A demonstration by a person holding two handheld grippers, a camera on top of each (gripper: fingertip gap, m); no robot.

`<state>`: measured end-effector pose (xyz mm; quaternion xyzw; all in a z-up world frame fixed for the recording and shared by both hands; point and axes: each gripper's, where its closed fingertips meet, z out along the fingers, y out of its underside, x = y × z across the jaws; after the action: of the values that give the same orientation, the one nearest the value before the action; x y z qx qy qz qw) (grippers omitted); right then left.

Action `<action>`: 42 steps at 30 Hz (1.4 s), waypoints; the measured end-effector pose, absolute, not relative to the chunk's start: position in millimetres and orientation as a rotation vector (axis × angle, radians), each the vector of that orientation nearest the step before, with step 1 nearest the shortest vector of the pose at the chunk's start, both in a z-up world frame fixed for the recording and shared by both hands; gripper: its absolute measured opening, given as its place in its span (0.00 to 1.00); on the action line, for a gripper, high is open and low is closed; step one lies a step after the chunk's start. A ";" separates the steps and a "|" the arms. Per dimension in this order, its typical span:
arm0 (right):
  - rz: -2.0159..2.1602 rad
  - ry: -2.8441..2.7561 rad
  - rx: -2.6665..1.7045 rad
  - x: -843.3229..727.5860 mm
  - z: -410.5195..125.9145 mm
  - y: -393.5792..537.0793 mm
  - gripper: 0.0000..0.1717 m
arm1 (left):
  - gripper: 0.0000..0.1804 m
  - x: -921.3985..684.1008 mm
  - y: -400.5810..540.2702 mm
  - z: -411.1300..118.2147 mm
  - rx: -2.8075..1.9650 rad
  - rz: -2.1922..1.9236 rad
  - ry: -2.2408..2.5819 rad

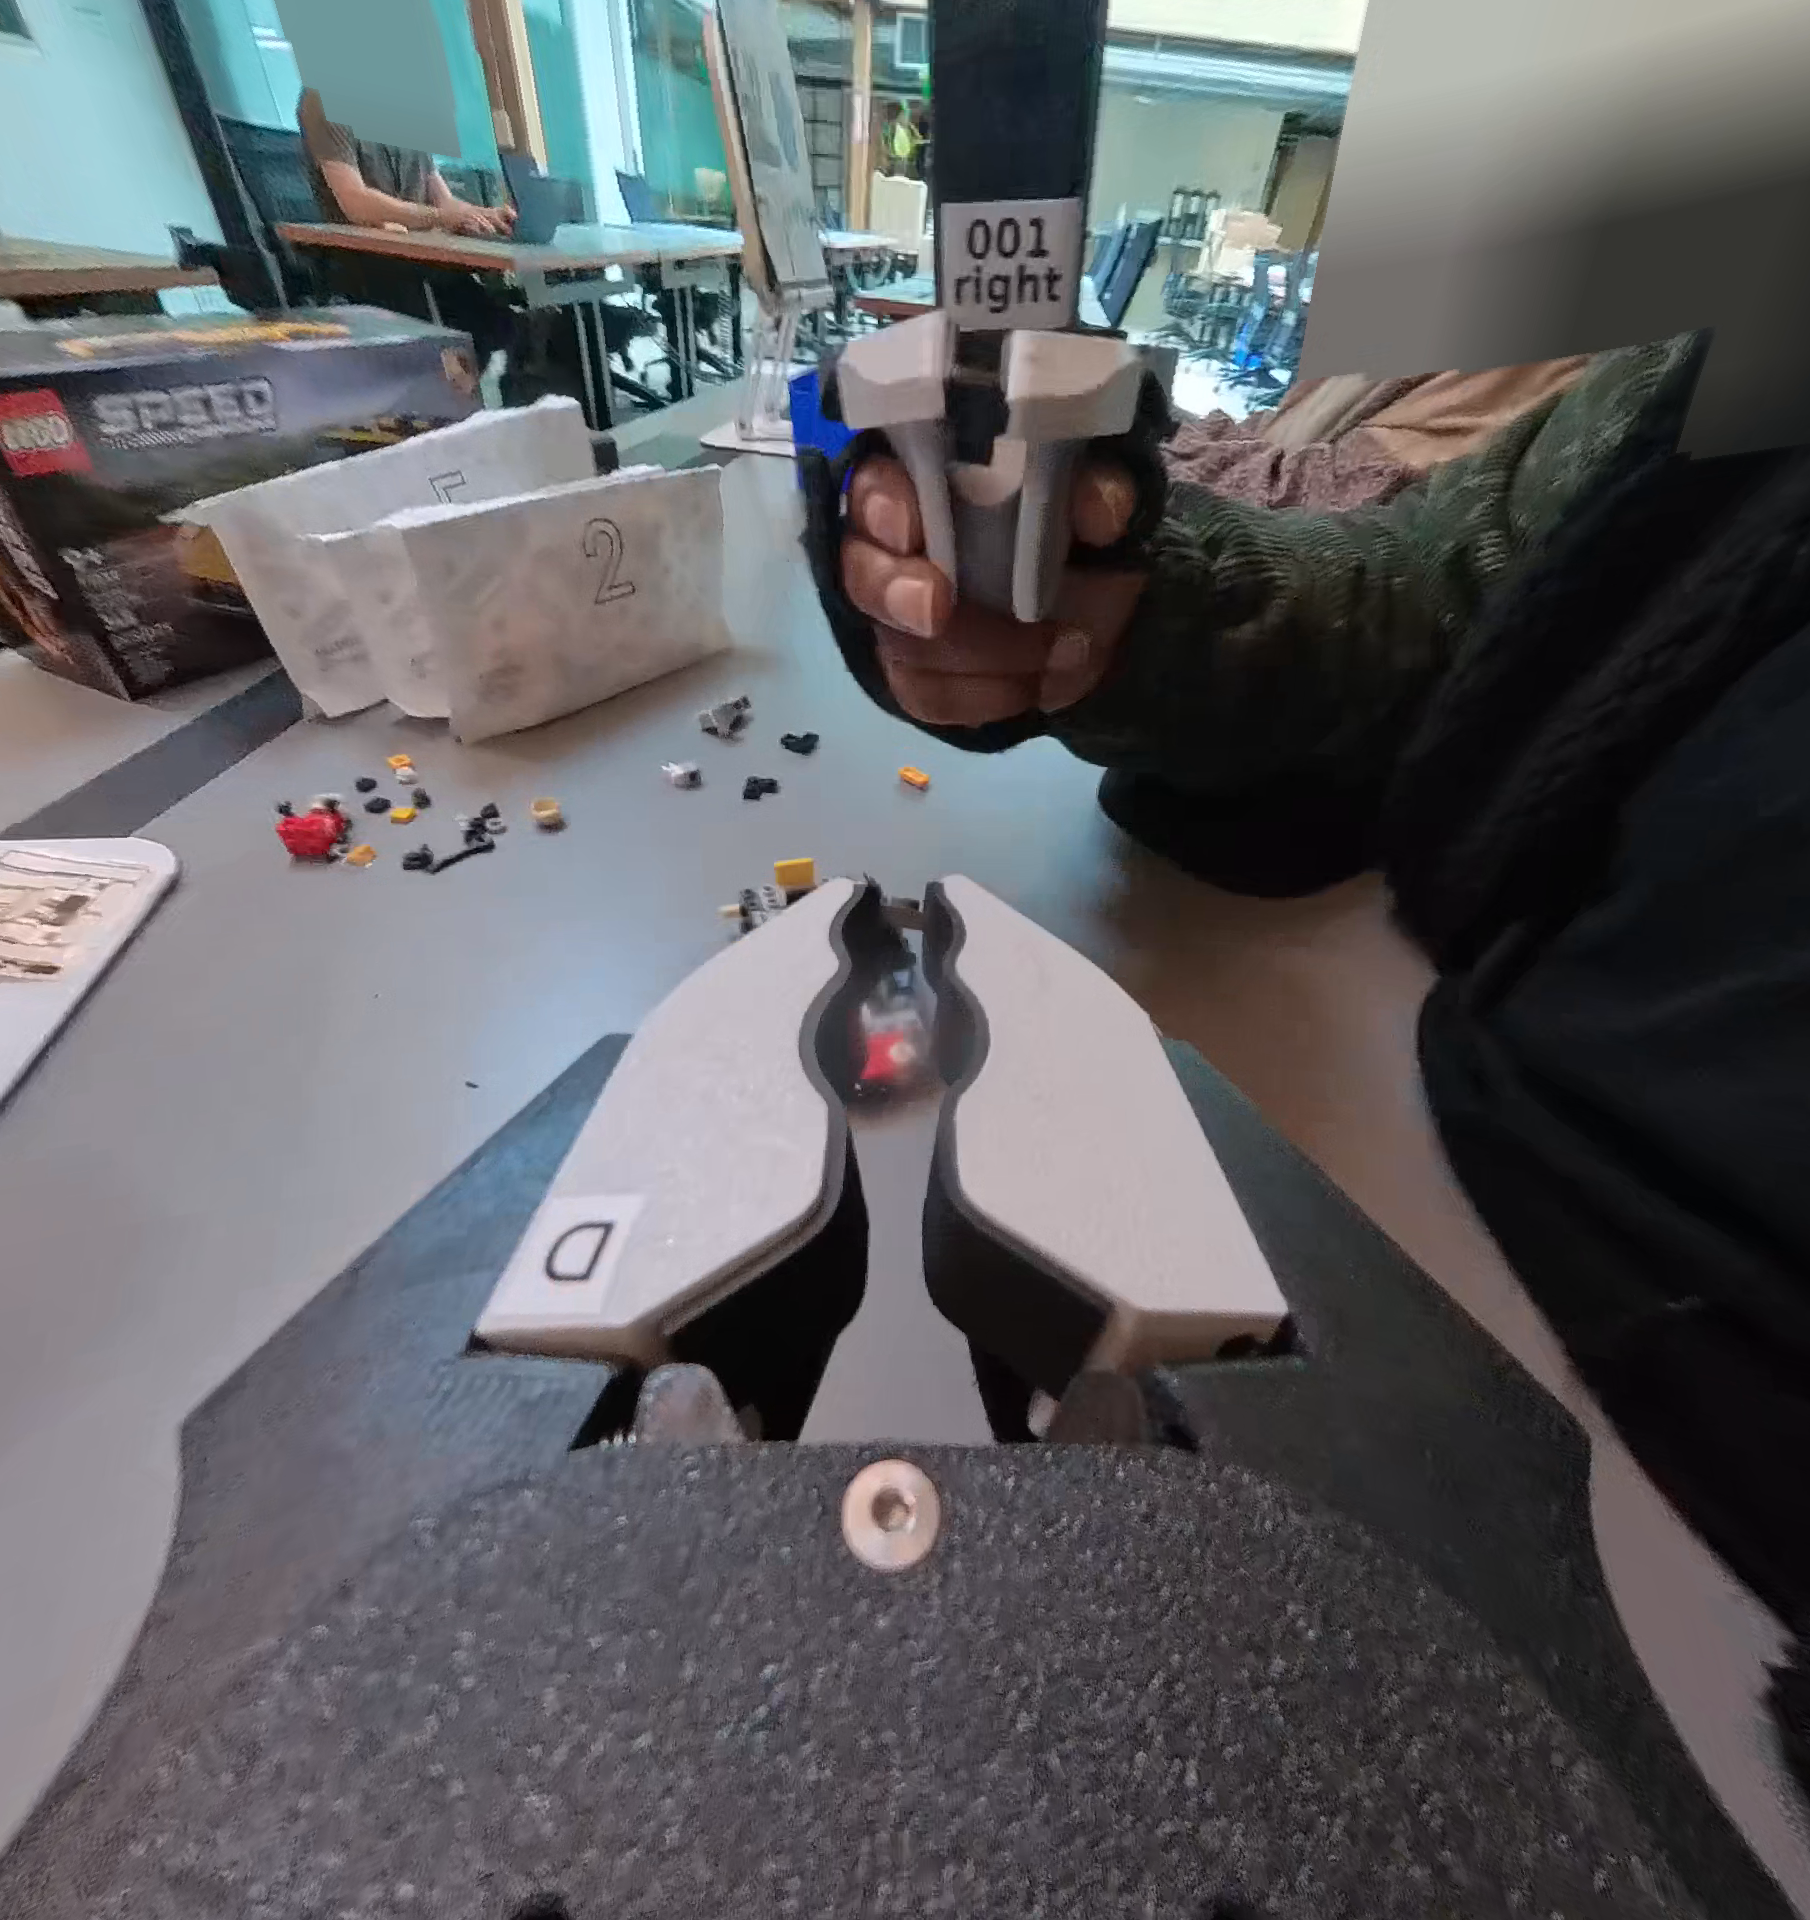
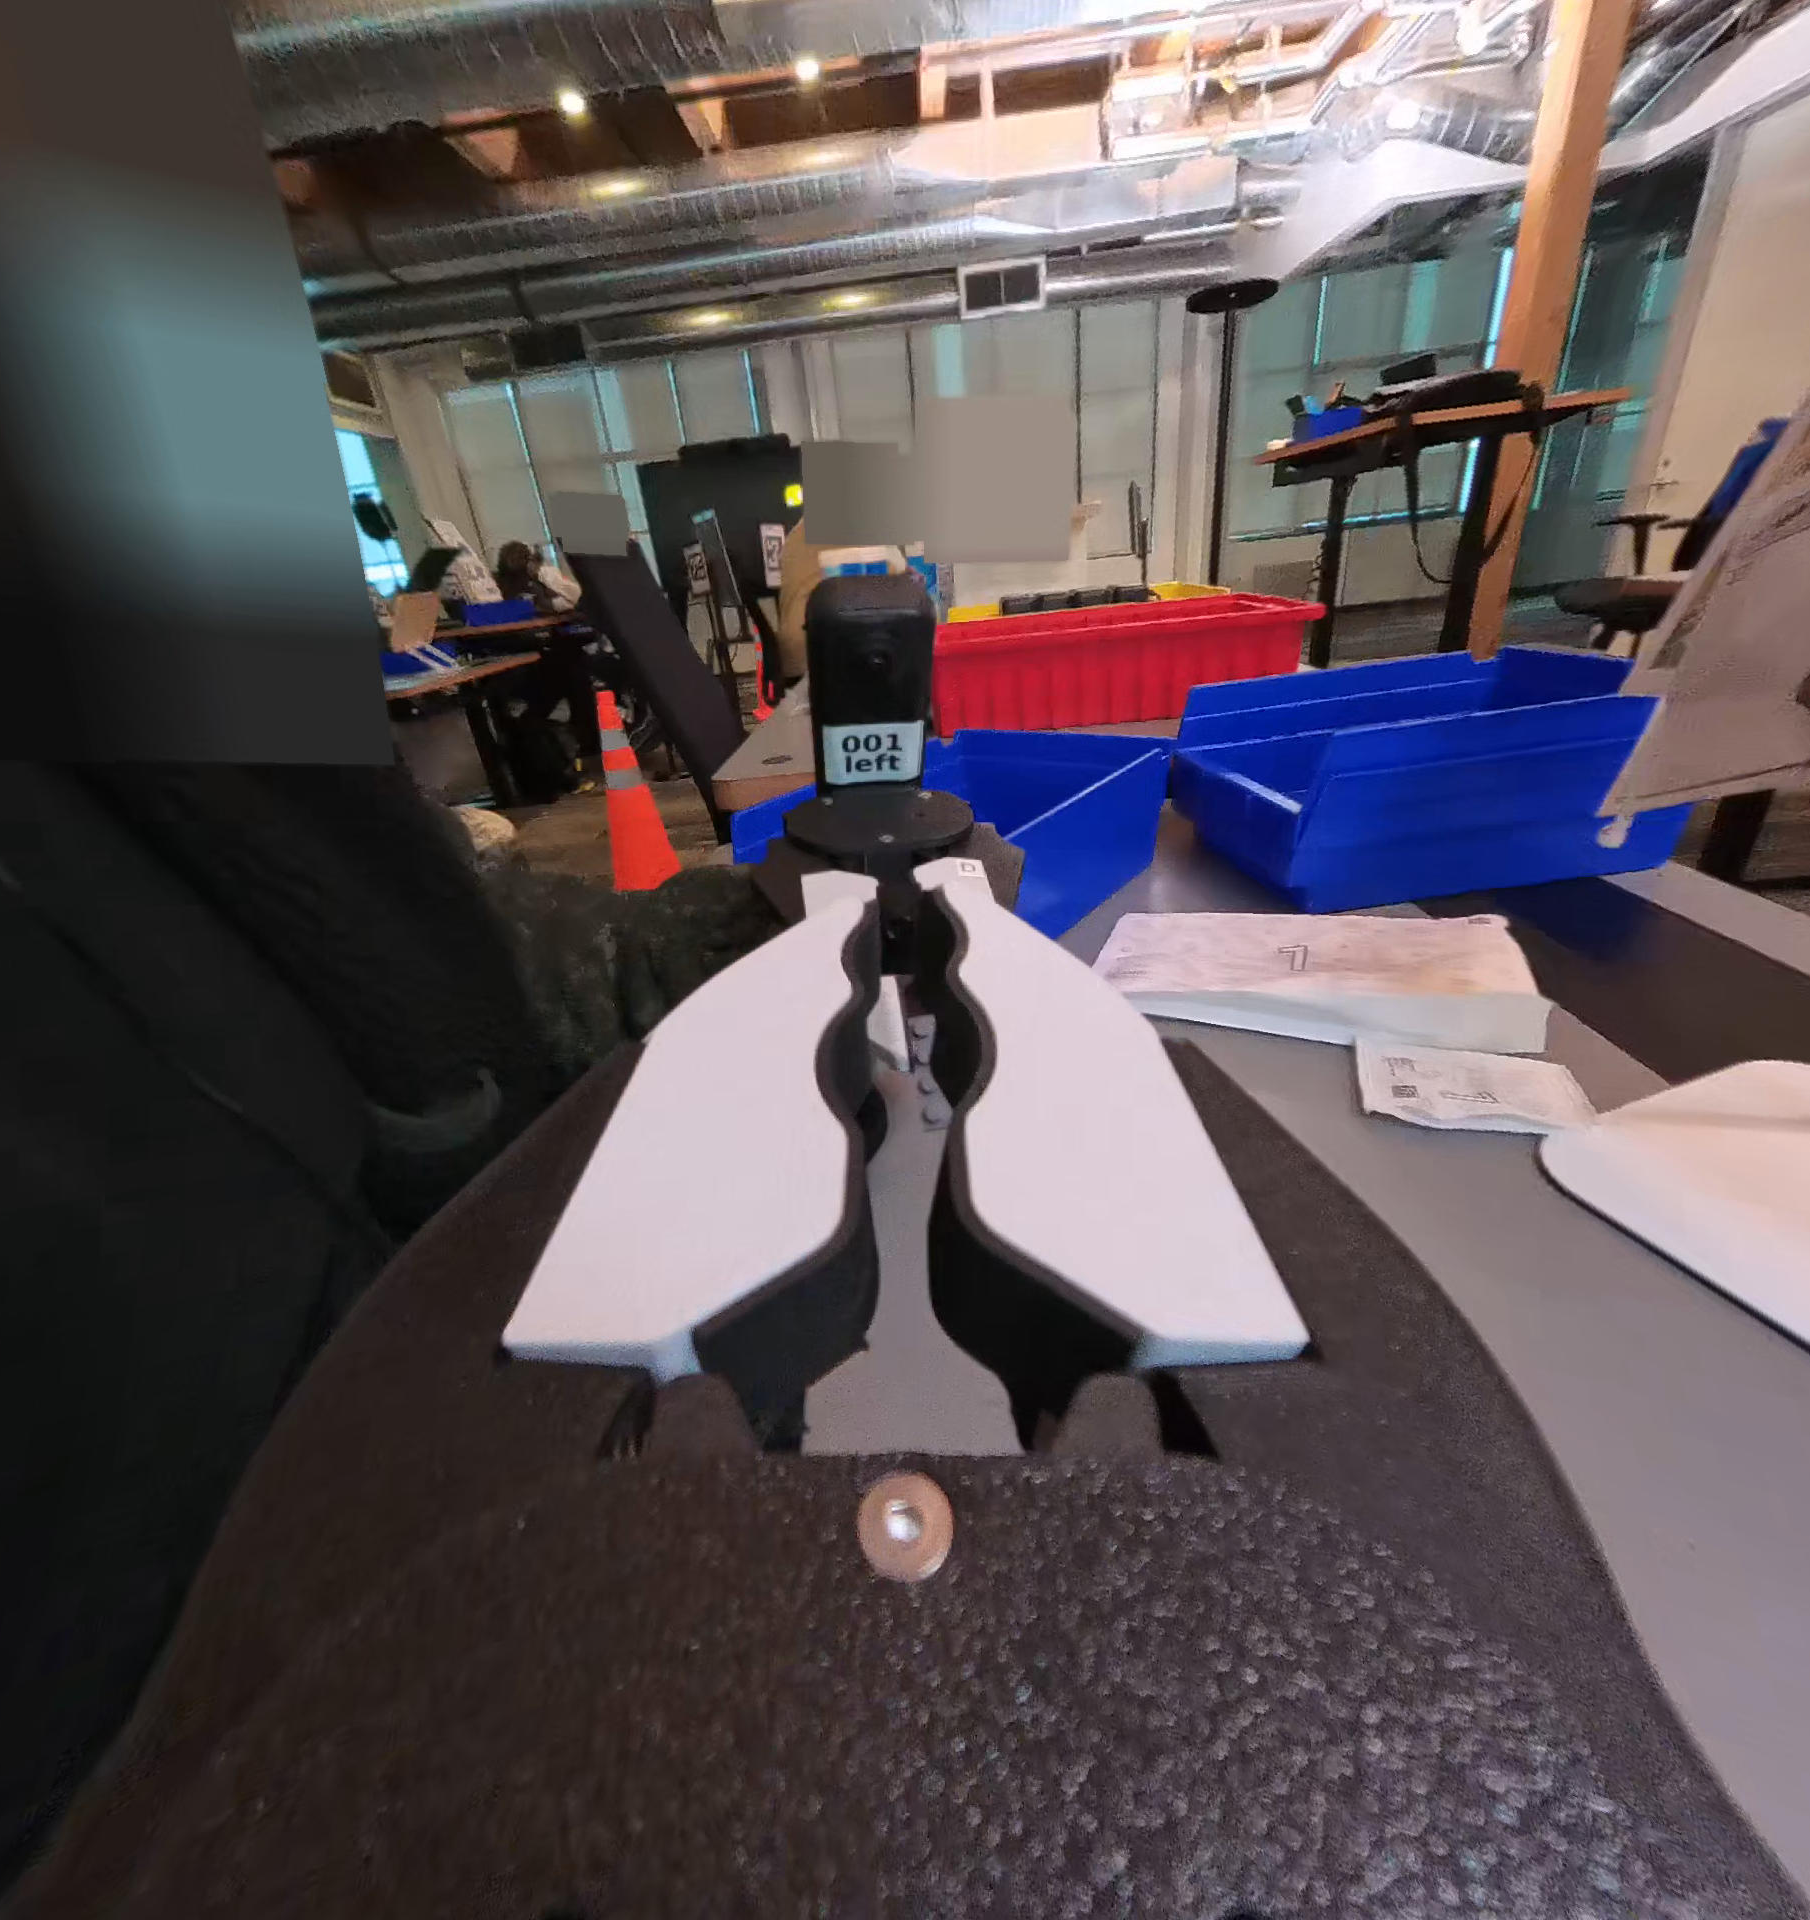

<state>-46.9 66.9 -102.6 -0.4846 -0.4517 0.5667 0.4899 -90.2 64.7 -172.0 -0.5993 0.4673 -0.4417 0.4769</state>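
In the left wrist view my left gripper [image 1: 896, 896] is low over the grey table [image 1: 361, 1039]. Its fingers are shut on a small brick assembly [image 1: 883, 1039] of black, grey and red parts, which sits in the hollow between the pads. My right gripper [image 2: 906, 914] is shut on a thin grey studded plate [image 2: 924, 1070] that lies lengthwise between its pads. The two grippers face each other. The right gripper [image 1: 989, 520] is raised in a gloved hand beyond the left one. The left gripper [image 2: 896, 883] shows just past the right fingertips.
Several loose small bricks [image 1: 444, 831], a red piece [image 1: 309, 831] and a yellow piece [image 1: 795, 871] lie on the table. Numbered paper bags [image 1: 558, 592], a set box [image 1: 153, 468] and an instruction sheet [image 1: 39, 904] are at the left. Blue bins [image 2: 1400, 769] and another bag [image 2: 1316, 977] are at the right. The tips of one gripper are about 9 cm away from the tips of the other. The red piece [image 1: 309, 831] is about 30 cm from both grippers' fingertips.
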 end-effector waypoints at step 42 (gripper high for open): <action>1.190 -1.104 -1.548 -44.8 -183.0 114.9 0.05 | 0.26 -373.6 100.8 -186.4 -2.085 -0.207 0.147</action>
<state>-44.8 114.9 -183.0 -0.6215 -0.4435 0.4778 0.4344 -373.6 100.8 -186.4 -0.8610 0.0608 -0.0857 0.4976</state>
